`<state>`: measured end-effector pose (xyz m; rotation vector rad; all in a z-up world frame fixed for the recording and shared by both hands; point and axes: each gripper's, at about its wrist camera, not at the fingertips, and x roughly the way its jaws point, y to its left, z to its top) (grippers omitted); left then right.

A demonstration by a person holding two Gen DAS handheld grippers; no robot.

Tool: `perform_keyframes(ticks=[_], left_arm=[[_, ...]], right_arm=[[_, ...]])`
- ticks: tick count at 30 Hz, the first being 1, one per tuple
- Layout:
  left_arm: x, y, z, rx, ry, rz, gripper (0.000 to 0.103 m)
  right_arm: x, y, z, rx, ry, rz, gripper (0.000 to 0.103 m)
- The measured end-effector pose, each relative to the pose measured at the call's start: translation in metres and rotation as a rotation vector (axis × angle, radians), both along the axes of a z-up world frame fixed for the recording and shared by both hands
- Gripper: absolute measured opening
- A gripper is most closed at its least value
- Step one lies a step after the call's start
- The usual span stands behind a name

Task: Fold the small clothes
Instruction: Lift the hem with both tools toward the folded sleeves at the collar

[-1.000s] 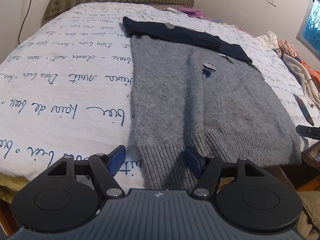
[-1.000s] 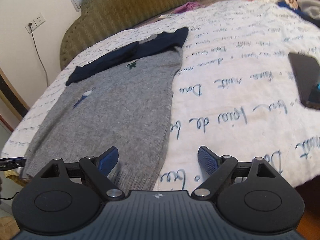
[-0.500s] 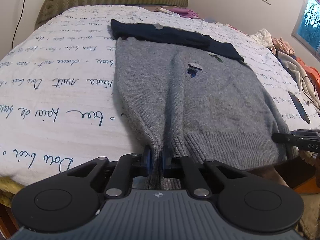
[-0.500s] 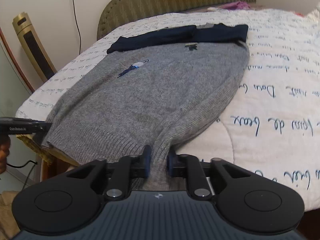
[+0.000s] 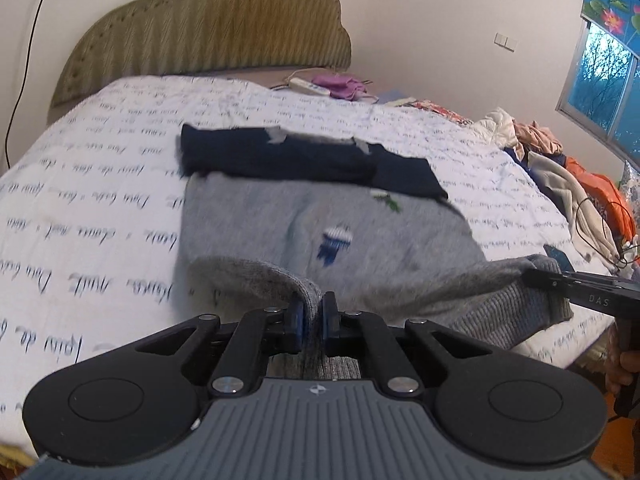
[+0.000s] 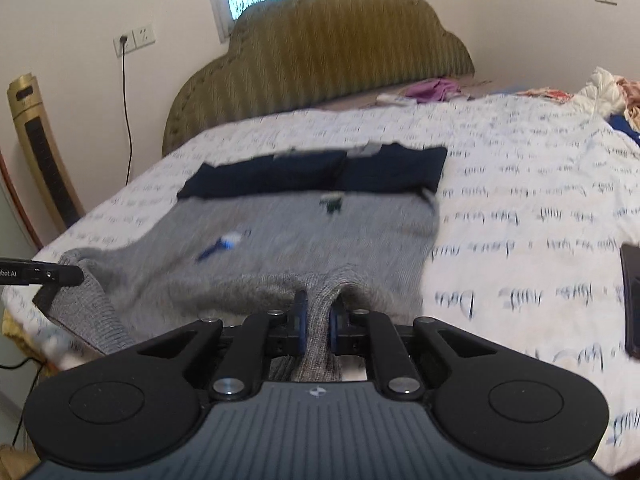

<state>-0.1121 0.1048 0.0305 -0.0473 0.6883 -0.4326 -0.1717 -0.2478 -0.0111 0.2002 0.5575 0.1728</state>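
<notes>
Because the sweater (image 5: pixel 248 216) was soft, limp knit, we kept both hand-held grippers, left (image 5: pixel 311 322) and right (image 6: pixel 317 322), clenched on its ribbed hem (image 6: pixel 80 320), low in frame.

One grey sweater (image 5: pixel 400 236), two grippers, one bed (image 5: pixel 100 184), one headboard (image 5: pixel 200 28), one phone (image 6: pixel 632 300)

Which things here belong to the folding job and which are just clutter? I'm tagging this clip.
In the job: grey sweater, left gripper and right gripper, both clamped on its hem.

Lying about: clothes heap, purple cloth, dark phone.
</notes>
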Motion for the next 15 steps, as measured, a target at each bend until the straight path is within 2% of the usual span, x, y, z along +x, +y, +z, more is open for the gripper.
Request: perform_keyframes(ticks=[5, 9, 12, 15], left_arm=[[0.005, -0.009, 0.011, 0.018, -0.058, 0.016, 0.007], [0.027, -0.008, 0.016, 0.010, -0.066, 0.066, 0.007], [0.053, -0.007, 0.008, 0.028, -0.029, 0.125, 0.007], [0.073, -0.006, -0.006, 0.034, 0.030, 0.150, 0.007]], right_arm=[[0.016, -0.006, 0.008, 0.033, -0.013, 0.018, 0.010], [0.041, -0.011, 0.008, 0.039, -0.003, 0.015, 0.010], [0.067, -0.024, -0.005, 0.106, 0.039, -0.007, 0.011], [0.092, -0.037, -0.029, 0.174, 0.130, -0.039, 0.013]])
